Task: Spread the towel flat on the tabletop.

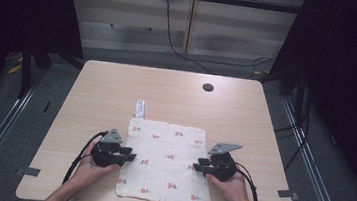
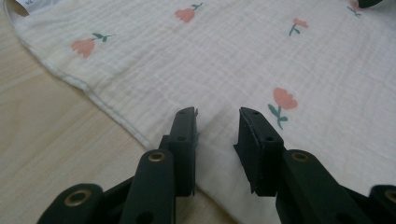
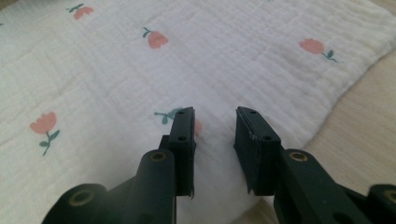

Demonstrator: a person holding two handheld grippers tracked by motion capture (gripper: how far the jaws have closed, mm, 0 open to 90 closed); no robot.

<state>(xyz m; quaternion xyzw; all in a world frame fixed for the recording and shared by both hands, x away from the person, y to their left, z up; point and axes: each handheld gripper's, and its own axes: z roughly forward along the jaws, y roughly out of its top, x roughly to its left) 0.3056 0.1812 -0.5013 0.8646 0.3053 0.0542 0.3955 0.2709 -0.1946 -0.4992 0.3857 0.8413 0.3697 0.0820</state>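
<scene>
Cloth (image 1: 167, 162), cream with small pink flowers, spread flat on the near half of the counter (image 1: 107, 88), white tag (image 1: 140, 108) sticking out past its far left corner. Round dark hole (image 1: 208, 87) farther back in the counter top.

Left gripper (image 1: 129, 154) at the cloth's left edge, held in the left hand (image 1: 93, 164), pointing inward across the fabric. Jaws parted by a moderate gap, neither wide nor pinched. Seen from the left gripper view, cloth hem running under the left jaw, plain fabric showing in the gap between the fingertips (image 2: 186, 123); nothing pinched between them. Tips low over the fabric; contact with it impossible to tell. A pink flower (image 2: 283, 100) just to the right of the right jaw.

Right gripper (image 1: 201, 164) at the cloth's right edge, in the right hand (image 1: 230, 184), pointing inward toward the other. Jaws likewise parted by a moderate gap, empty. From the right gripper view, fingertips (image 3: 185, 122) above the fabric just inside the hem, a flower (image 3: 168, 114) partly hidden behind the left jaw, bare counter wood at the lower right.
</scene>
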